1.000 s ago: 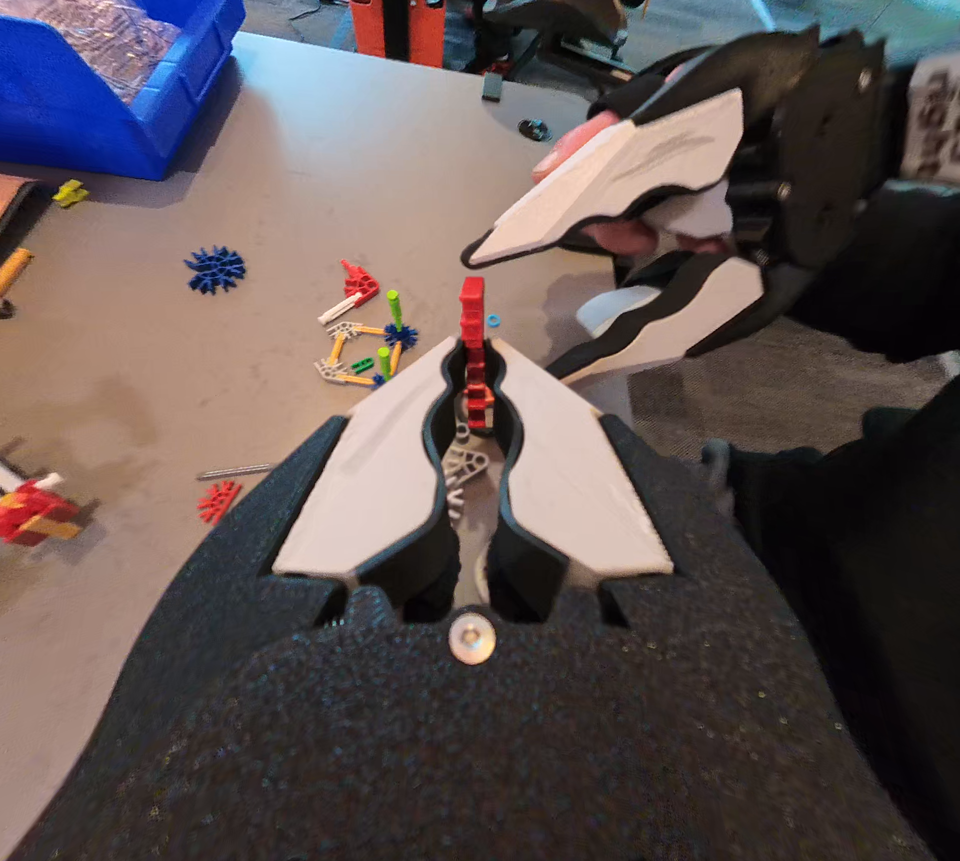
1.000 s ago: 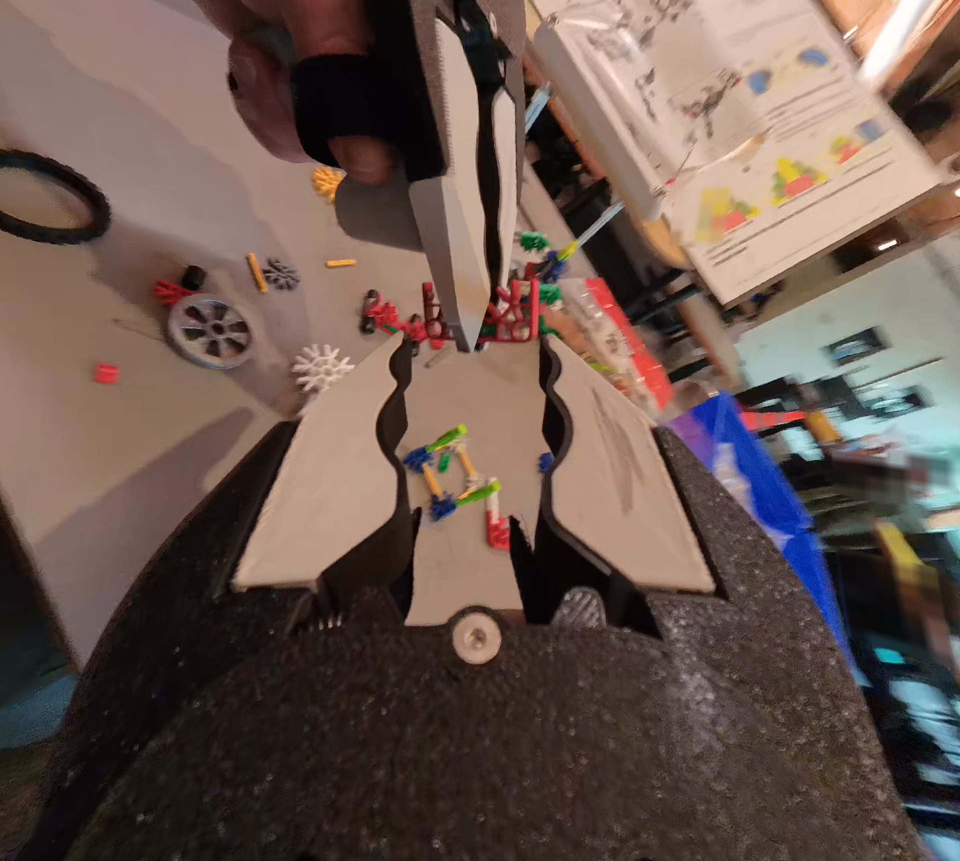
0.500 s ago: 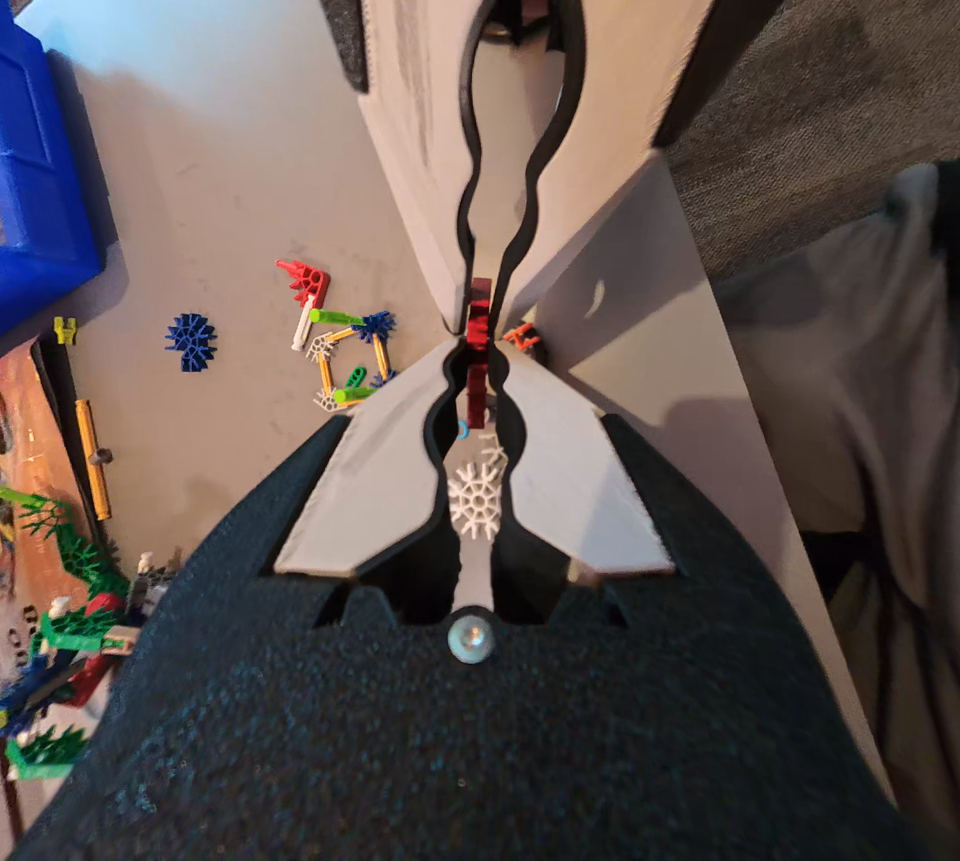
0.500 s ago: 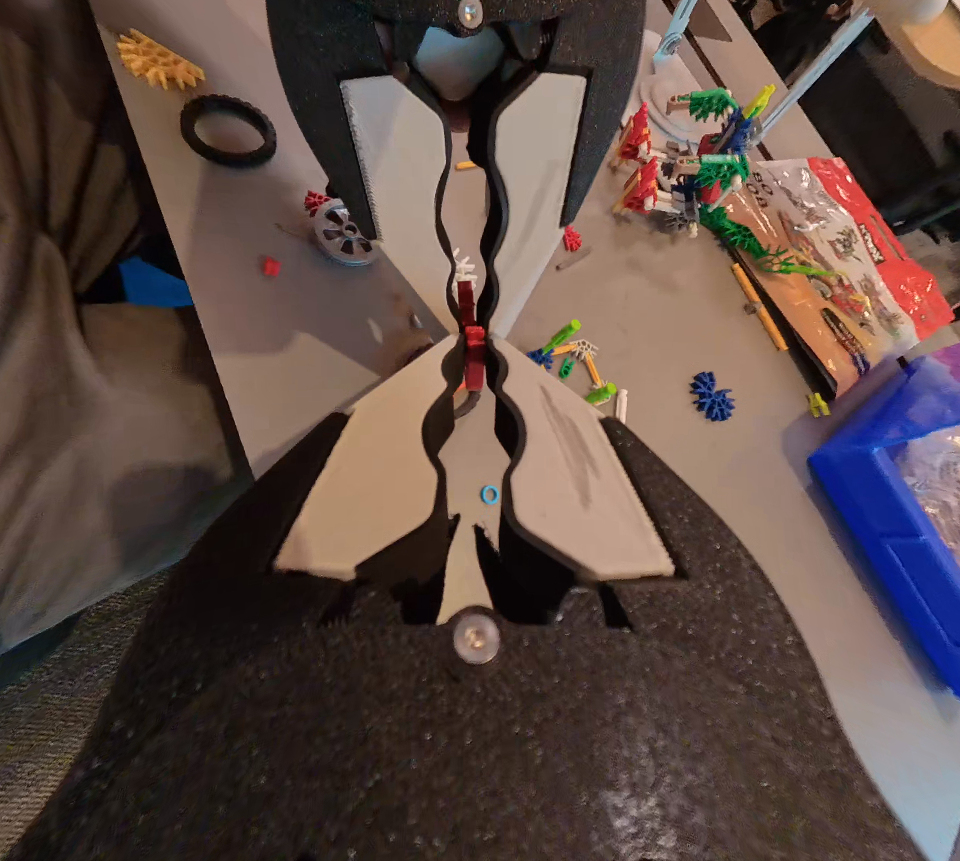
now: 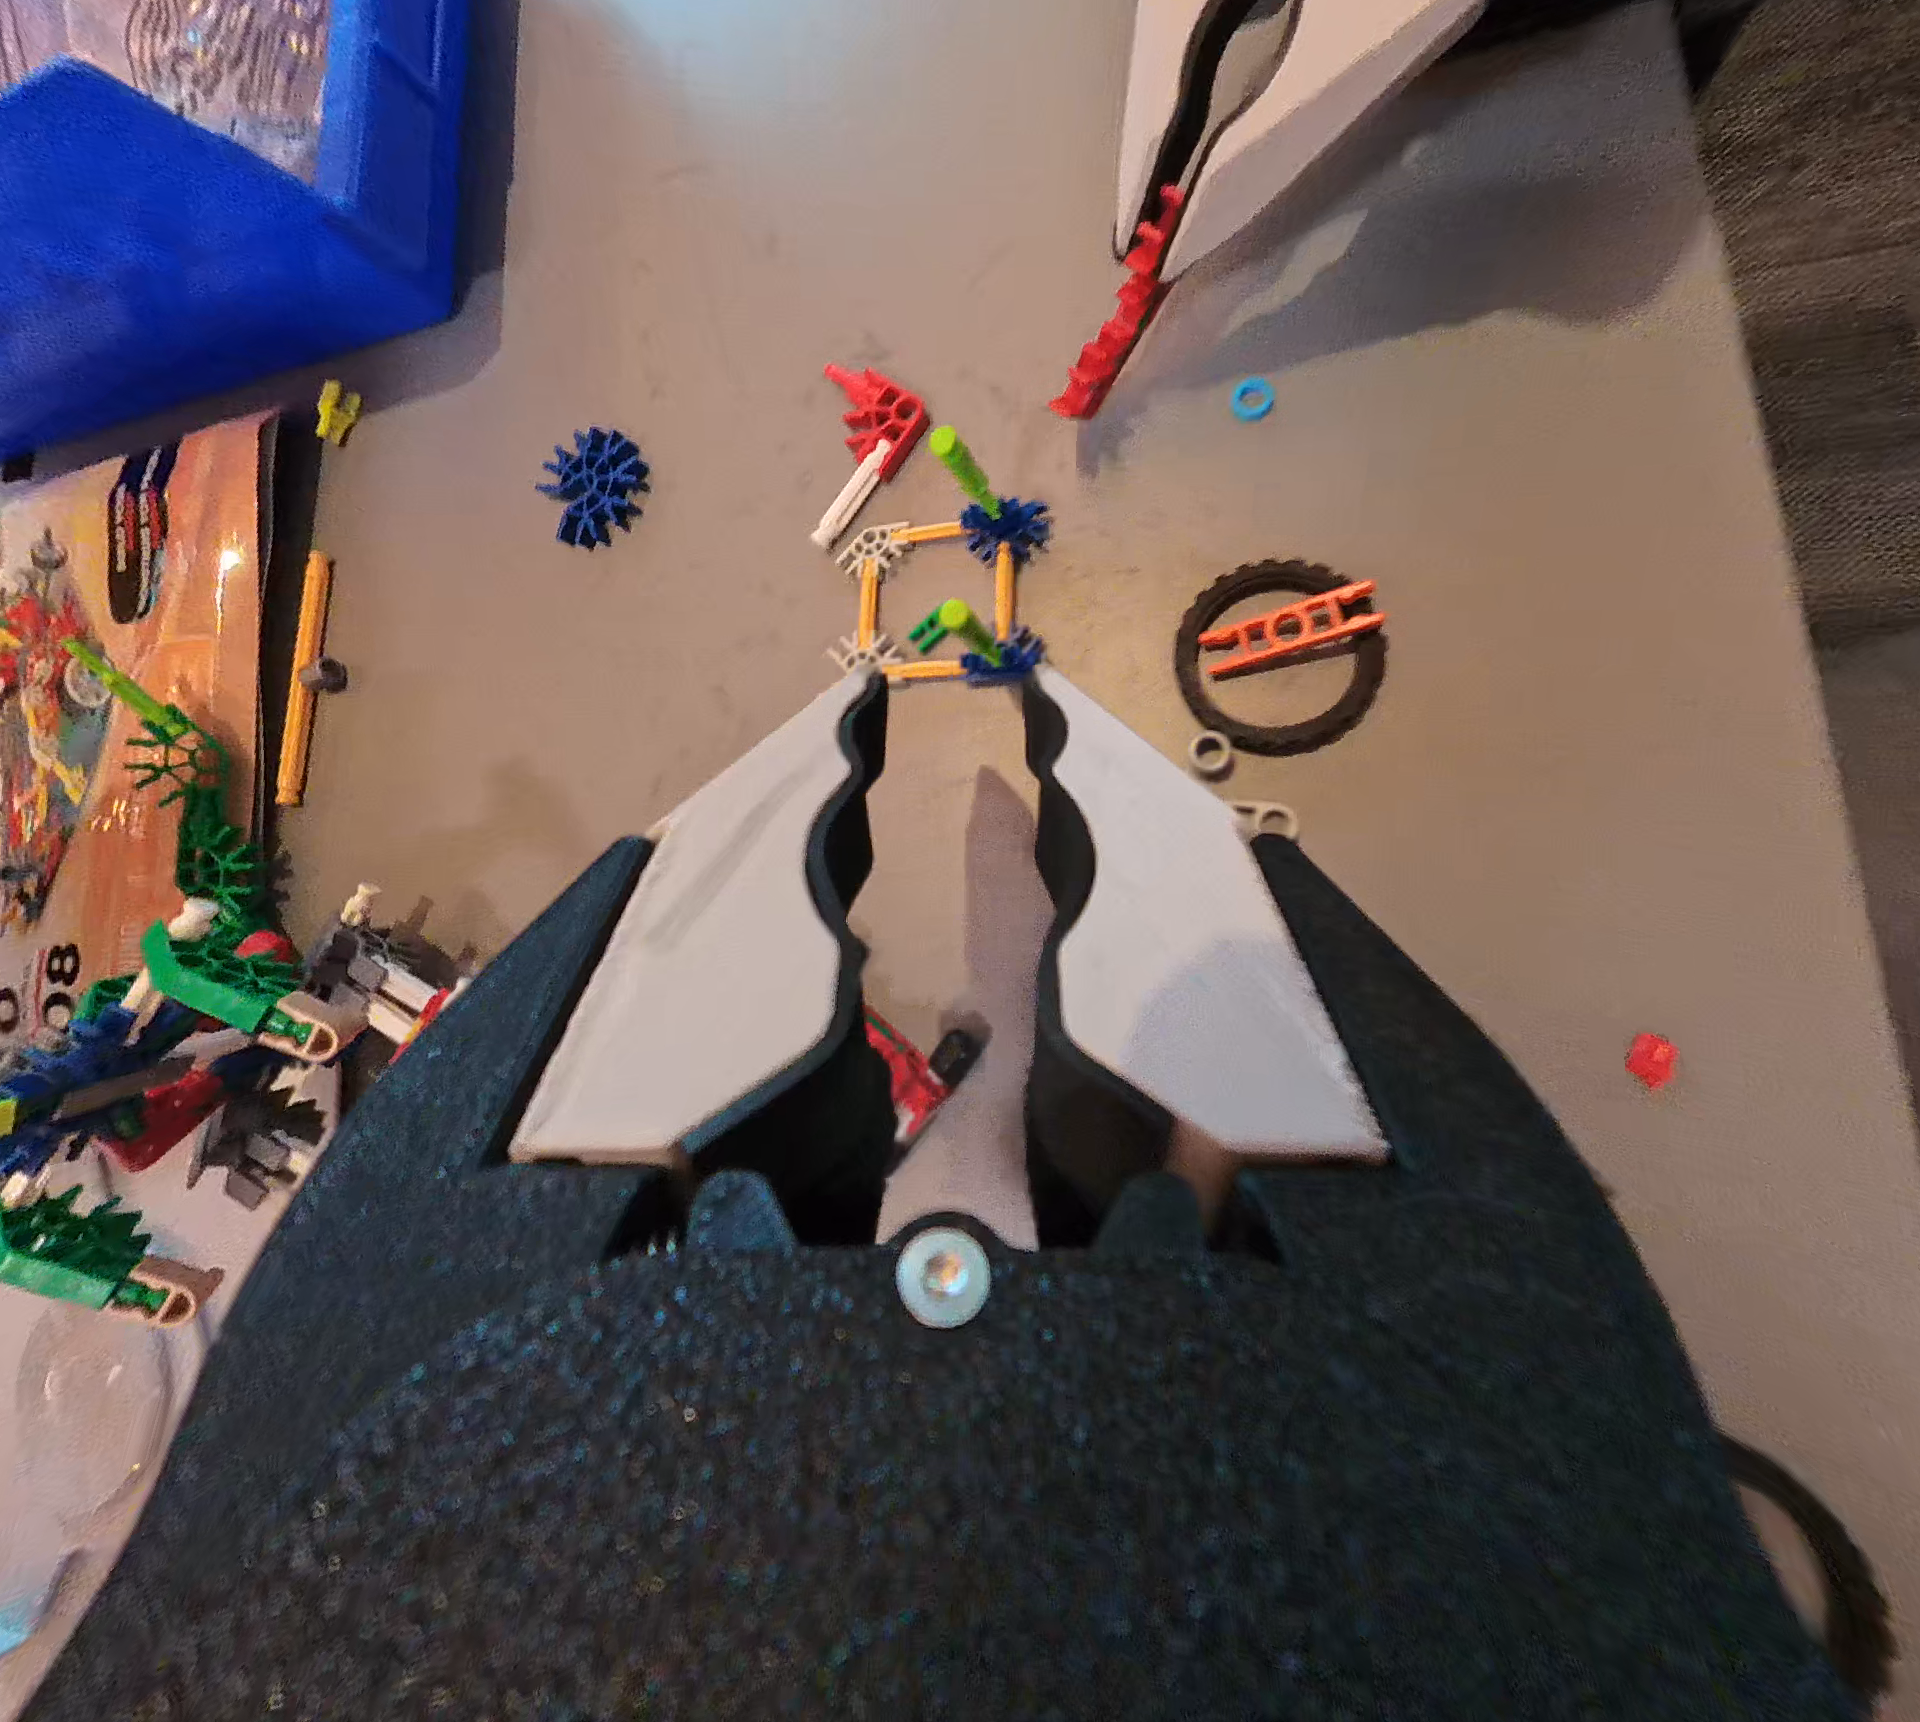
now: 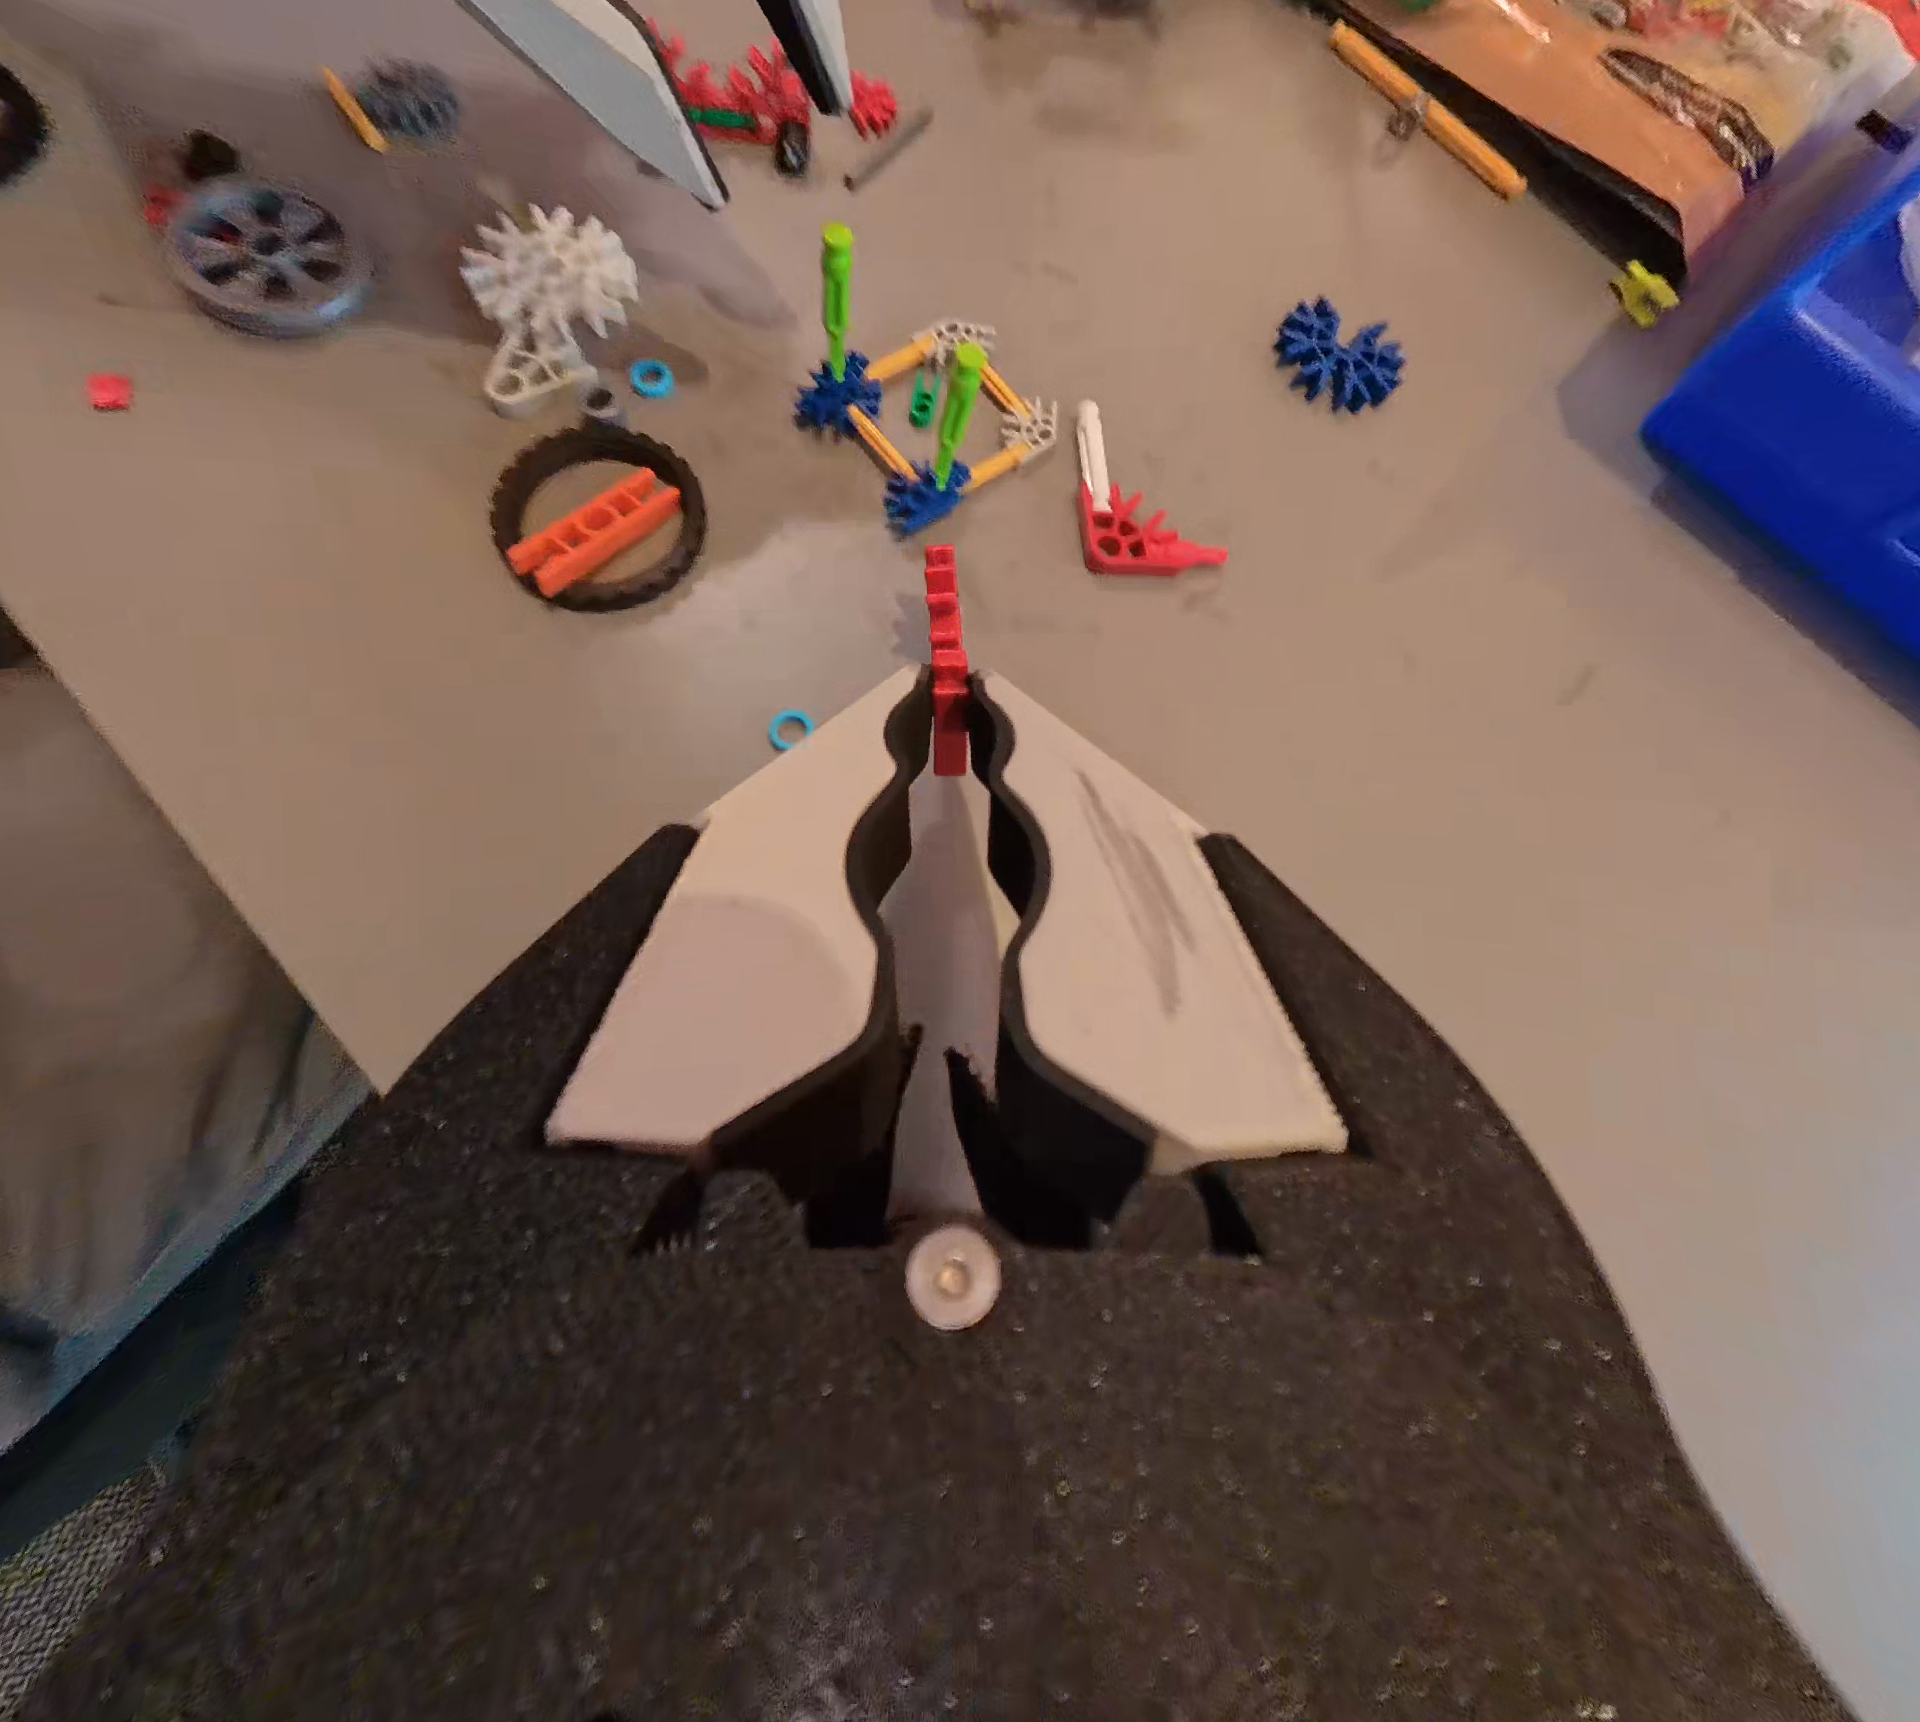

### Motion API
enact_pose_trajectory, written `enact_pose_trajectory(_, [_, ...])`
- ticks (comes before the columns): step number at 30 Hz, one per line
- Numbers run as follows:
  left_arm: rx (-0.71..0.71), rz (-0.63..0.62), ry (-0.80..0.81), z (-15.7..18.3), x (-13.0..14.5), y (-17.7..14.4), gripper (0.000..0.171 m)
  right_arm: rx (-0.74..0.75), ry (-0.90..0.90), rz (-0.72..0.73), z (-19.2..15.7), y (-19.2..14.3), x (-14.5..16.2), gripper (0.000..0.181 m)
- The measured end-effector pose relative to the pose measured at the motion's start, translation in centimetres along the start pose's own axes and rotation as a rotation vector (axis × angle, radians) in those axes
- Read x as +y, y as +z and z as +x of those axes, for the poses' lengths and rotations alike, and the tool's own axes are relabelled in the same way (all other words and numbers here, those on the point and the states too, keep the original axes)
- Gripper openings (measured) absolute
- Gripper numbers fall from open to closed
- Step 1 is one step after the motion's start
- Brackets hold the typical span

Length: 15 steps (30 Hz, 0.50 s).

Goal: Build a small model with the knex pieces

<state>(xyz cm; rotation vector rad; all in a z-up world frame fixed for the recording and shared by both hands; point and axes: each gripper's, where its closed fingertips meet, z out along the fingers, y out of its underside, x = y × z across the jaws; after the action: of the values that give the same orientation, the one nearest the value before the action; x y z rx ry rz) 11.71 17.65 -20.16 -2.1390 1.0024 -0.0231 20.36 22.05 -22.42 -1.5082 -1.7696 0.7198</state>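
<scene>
Right wrist view: grey table (image 6: 1455, 737) strewn with toy parts, right gripper (image 6: 948, 680) pinching red toothed strip (image 6: 943, 623), left gripper (image 5: 951, 685) parted, empty, far clutter blurred.

Counts, right wrist view:
- grippers: 2
- green rods (image 6: 834, 290) upright: 2
- blue snowflake connectors (image 6: 1338, 363) loose, right of centre: 2
- light-blue rings (image 6: 648, 377): 2
- black tyre (image 6: 600, 529): 1
- orange ladder piece (image 6: 592, 529): 1
- blue bin (image 6: 1808, 436), right edge: 1
</scene>
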Motion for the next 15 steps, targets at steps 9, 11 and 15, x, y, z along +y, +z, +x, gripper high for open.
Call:
enact_pose_trajectory(9, [0.016,-0.036,0.024,0.6,1.0,3.2,0.025,0.01,0.038,-0.108,0.6,1.0,1.9,0.008])
enact_pose_trajectory(11, [0.007,-0.038,0.024,0.5,1.0,3.7,0.024,0.004,0.043,-0.113,0.6,1.1,2.0,0.022])
enact_pose_trajectory(15, [0.003,-0.017,0.013,0.4,0.7,4.1,0.016,-0.031,0.064,-0.073,0.3,0.7,1.3,0.022])
